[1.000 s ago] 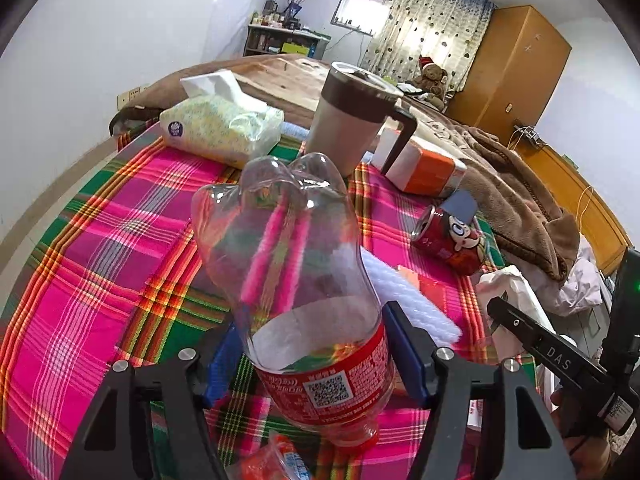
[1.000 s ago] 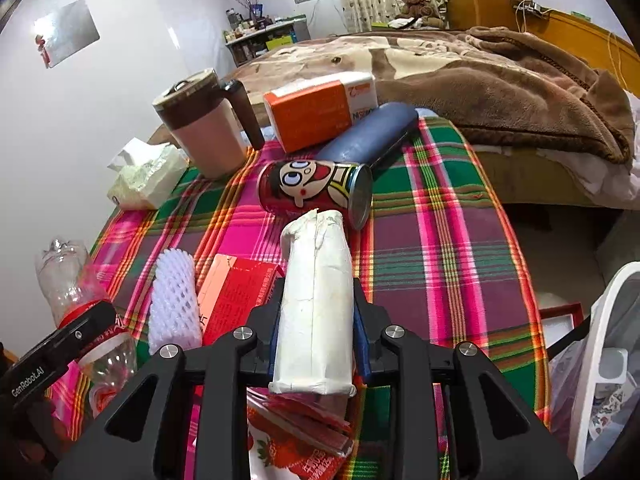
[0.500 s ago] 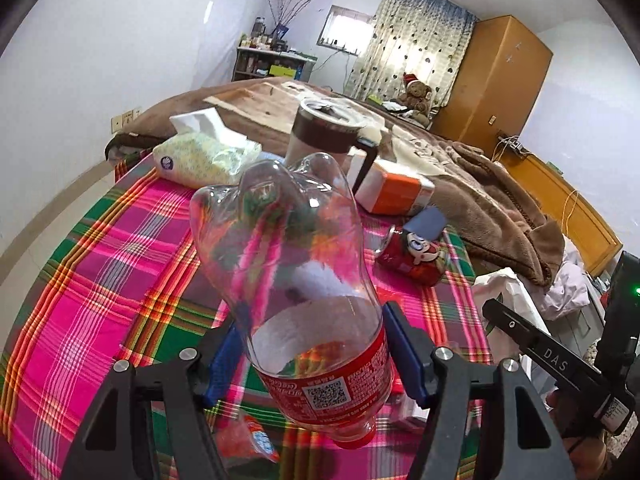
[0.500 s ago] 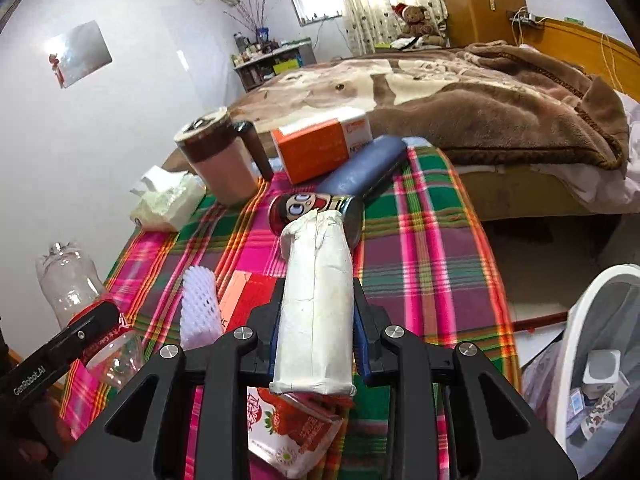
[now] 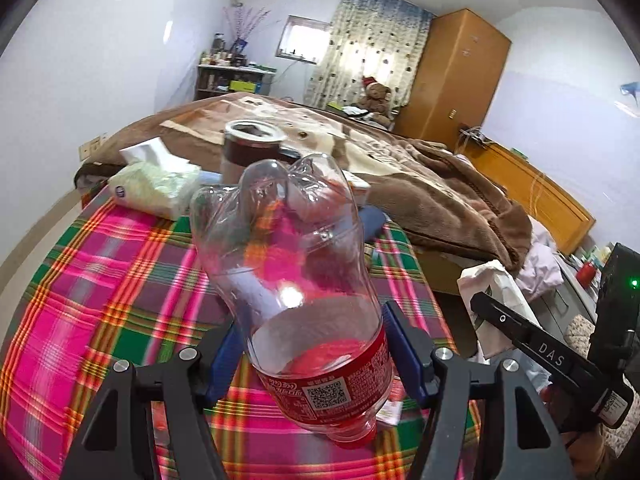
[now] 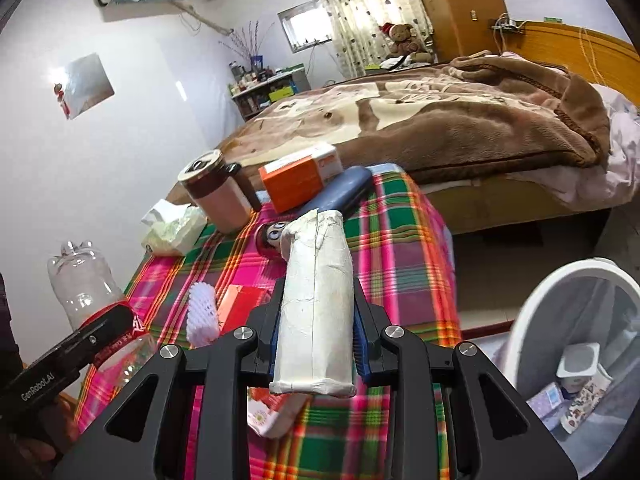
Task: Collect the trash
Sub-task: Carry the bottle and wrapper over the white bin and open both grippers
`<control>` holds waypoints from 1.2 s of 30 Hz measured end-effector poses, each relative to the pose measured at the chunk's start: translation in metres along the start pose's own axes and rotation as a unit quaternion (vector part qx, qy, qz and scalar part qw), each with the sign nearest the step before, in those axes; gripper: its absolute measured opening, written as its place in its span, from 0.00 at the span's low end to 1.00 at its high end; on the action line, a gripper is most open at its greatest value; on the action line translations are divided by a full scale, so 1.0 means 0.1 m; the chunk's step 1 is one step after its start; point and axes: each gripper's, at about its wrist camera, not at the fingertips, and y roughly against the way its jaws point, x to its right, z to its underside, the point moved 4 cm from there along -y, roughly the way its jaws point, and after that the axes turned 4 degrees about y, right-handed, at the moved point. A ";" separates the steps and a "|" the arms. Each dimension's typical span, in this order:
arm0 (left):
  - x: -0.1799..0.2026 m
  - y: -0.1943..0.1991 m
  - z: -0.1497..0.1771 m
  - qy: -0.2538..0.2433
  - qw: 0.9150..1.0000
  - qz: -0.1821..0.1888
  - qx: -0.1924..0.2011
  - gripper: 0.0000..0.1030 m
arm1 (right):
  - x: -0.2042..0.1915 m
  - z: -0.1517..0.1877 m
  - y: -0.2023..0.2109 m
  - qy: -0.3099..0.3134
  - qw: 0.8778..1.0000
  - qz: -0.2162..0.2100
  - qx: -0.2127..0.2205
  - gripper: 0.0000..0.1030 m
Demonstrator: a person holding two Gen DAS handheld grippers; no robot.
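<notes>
My left gripper [image 5: 316, 354] is shut on an empty clear plastic bottle [image 5: 292, 264] with a red label, held bottom-end away from me above the plaid tablecloth [image 5: 100, 280]. That same bottle [image 6: 82, 284] appears at the left of the right wrist view. My right gripper [image 6: 316, 336] is shut on a white paper-wrapped packet [image 6: 316, 300], lifted over the table. A white bin [image 6: 560, 292] with a grey liner stands at the lower right and holds several small cartons.
On the table lie a red snack can [image 6: 270, 238], a white foam net [image 6: 202, 314], a red packet [image 6: 240, 306], a strawberry wrapper [image 6: 266, 416], a tissue pack [image 6: 174, 230], a brown mug [image 6: 218, 192], an orange box [image 6: 298, 178] and a blue case [image 6: 340, 198]. A bed [image 6: 460, 120] lies behind.
Both grippers have risen and drawn back from the table with their loads. The bin has come further into the right wrist view, and more of the room shows above the bottle.
</notes>
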 end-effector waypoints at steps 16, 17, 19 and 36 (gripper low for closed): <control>1.19 -0.08 0.38 -0.088 0.993 0.068 -0.027 0.65 | 0.73 0.13 0.49 -0.048 0.997 0.054 0.025 0.28; 1.29 -0.10 0.42 -0.094 0.992 0.074 -0.030 0.65 | 0.78 0.14 0.53 -0.051 0.997 0.059 0.026 0.28; 1.46 -0.11 0.49 -0.107 0.990 0.081 -0.032 0.65 | 0.88 0.16 0.60 -0.055 0.996 0.070 0.030 0.28; 2.53 -0.40 1.00 -0.181 0.972 0.134 -0.068 0.65 | 1.63 0.37 0.90 -0.077 0.985 0.151 0.021 0.28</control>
